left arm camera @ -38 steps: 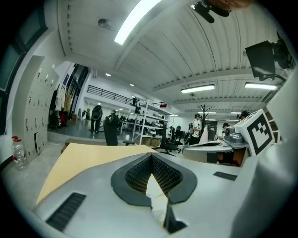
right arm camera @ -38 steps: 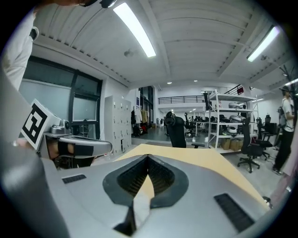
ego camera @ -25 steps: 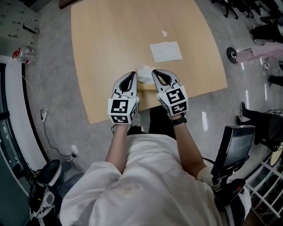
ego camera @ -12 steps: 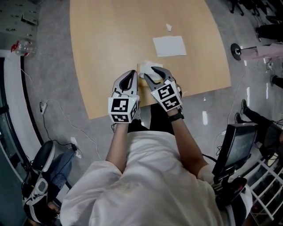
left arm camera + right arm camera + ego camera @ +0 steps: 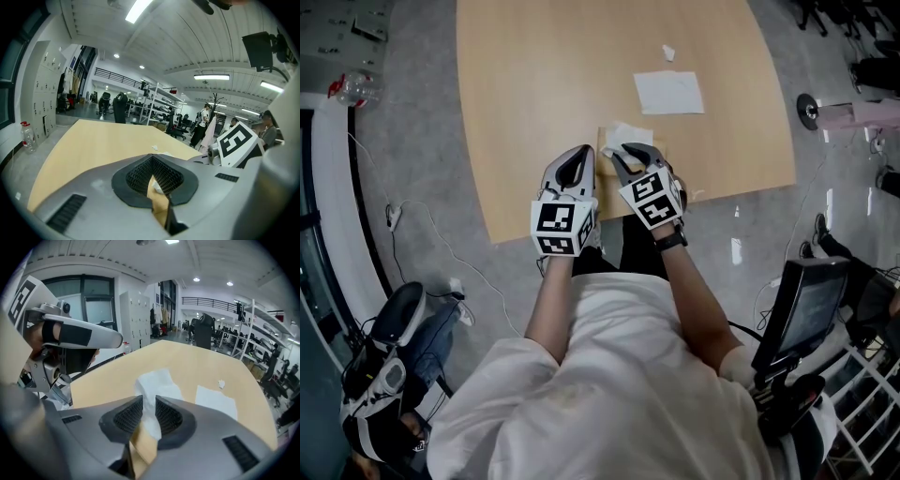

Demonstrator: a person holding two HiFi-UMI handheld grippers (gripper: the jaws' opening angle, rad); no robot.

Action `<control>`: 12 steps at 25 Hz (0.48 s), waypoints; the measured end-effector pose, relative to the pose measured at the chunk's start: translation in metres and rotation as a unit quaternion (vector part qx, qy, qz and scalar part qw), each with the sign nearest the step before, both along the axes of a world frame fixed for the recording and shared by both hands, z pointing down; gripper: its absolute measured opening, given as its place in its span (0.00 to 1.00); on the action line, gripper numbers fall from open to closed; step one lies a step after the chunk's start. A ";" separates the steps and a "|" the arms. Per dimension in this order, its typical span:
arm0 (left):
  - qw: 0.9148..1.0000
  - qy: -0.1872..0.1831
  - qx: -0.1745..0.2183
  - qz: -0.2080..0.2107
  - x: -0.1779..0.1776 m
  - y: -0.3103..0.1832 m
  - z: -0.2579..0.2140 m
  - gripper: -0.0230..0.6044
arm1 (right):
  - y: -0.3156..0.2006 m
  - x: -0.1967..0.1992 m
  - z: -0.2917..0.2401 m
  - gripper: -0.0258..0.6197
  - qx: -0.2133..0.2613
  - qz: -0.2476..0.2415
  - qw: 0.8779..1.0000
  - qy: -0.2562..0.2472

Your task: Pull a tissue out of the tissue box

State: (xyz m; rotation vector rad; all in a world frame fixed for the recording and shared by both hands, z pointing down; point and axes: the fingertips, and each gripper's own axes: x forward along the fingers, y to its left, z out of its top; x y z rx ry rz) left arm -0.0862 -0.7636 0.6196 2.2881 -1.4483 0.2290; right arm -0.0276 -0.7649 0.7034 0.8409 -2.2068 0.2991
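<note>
The tan tissue box (image 5: pixel 603 141) sits near the table's front edge, with a white tissue (image 5: pixel 627 134) standing up out of its top. My right gripper (image 5: pixel 623 155) tilts down over the box. In the right gripper view its jaws (image 5: pixel 149 405) are closing with the tissue (image 5: pixel 152 380) between the pads, and the box (image 5: pixel 143 446) shows below them. My left gripper (image 5: pixel 579 156) is level beside the box's left side. Its pads meet at the tip (image 5: pixel 151 159), and a strip of the box (image 5: pixel 158 199) shows under them. Whether it touches the box is hidden.
A flat pulled tissue (image 5: pixel 668 92) lies on the wooden table (image 5: pixel 534 94) beyond the box, and a small white scrap (image 5: pixel 669 52) lies farther back. The table's front edge runs just under my grippers. Chairs, racks and a person stand past the table.
My right gripper has sunk toward the box and tipped downward, and its jaws now stand around the tissue. The left gripper has dropped slightly.
</note>
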 end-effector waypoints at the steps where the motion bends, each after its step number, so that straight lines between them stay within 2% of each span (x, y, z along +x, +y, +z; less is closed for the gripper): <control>1: 1.000 0.000 0.000 0.001 0.000 0.001 -0.001 0.02 | 0.001 0.001 0.000 0.15 0.001 0.002 1.000 0.001; 3: 1.000 -0.001 0.001 0.002 0.001 0.002 -0.004 0.02 | 0.003 0.002 -0.002 0.09 0.004 0.007 1.000 0.000; 6: 1.000 -0.001 0.003 0.007 0.003 0.003 -0.007 0.02 | 0.003 0.003 -0.007 0.07 0.010 0.013 1.000 -0.003; 12: 1.000 -0.003 0.016 0.019 0.013 0.002 -0.015 0.02 | 0.001 0.011 -0.017 0.05 0.028 0.029 0.999 -0.012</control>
